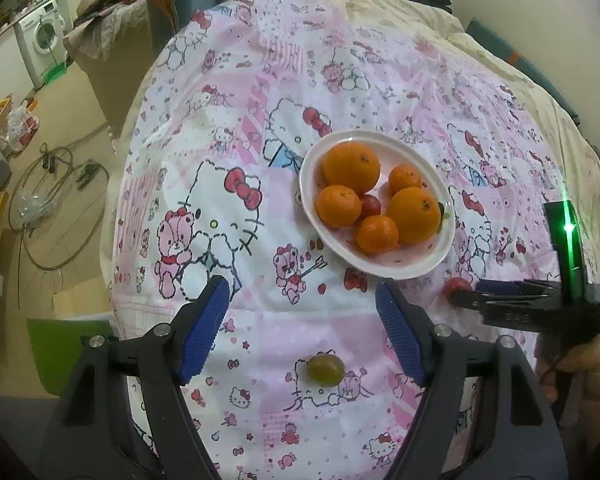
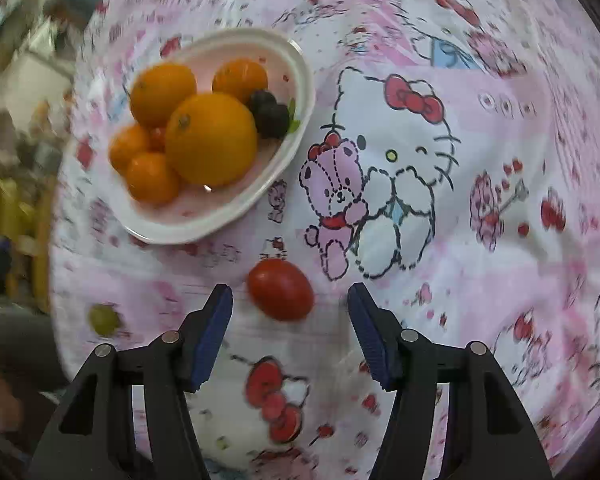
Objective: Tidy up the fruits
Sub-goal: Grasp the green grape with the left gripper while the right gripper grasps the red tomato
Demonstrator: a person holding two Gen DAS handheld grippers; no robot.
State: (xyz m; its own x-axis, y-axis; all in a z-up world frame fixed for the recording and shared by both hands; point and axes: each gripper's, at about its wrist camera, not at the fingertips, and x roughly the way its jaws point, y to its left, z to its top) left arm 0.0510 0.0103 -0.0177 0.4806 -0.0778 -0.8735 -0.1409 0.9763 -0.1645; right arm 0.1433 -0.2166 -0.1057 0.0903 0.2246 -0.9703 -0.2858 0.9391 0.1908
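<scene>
A white plate (image 1: 424, 266) on the pink cartoon-print cloth holds several oranges (image 1: 351, 167), a red grape (image 1: 370, 205) and a dark fruit; it also shows in the right wrist view (image 2: 220, 222). A green grape (image 1: 325, 369) lies on the cloth between my left gripper's (image 1: 304, 292) open blue fingers. A red cherry tomato (image 2: 280, 289) lies on the cloth between the fingertips of my right gripper (image 2: 290, 294), which is open. The tomato (image 1: 456, 286) and right gripper (image 1: 470, 294) show in the left wrist view. The green grape (image 2: 104, 319) lies left.
The cloth covers a bed with a cream quilt (image 1: 380, 4) at the far end. Left of the bed is the floor with cables (image 1: 48, 208), a washing machine (image 1: 44, 40) and clutter. The right wrist view is motion-blurred.
</scene>
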